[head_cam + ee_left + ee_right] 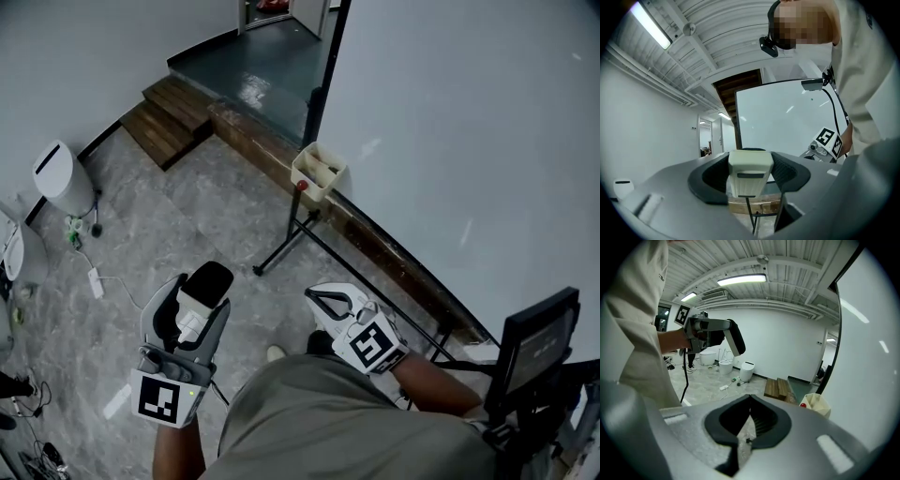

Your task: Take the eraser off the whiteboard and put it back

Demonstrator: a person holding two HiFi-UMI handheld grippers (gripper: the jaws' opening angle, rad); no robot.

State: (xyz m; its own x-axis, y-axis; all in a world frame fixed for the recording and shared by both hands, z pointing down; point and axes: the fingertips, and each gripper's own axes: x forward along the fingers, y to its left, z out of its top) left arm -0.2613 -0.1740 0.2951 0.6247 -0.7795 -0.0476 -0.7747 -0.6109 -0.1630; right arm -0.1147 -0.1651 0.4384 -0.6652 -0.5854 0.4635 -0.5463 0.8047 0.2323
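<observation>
The left hand-held gripper is closed on the eraser, its jaws standing wide apart around the body. In the left gripper view the eraser's pale plastic back sits between the two dark ribbed pads, with a pad against each side. From the head view, the eraser's black end points away from the person and sticks out past the jaw tips. The eraser is off the whiteboard, held in the air above the grey marbled floor and well apart from the board's surface, to the left of the board's stand.

The right hand-held gripper has its jaws fully together with nothing between them; its own view shows the dark pads meeting along one line. It hangs nearer the whiteboard's lower edge than the left one does and tilts downward.

A cream bin with something red at its rim hangs at the whiteboard's lower left corner. Wooden steps lie beyond it, and a white canister stands at the floor's left edge.
</observation>
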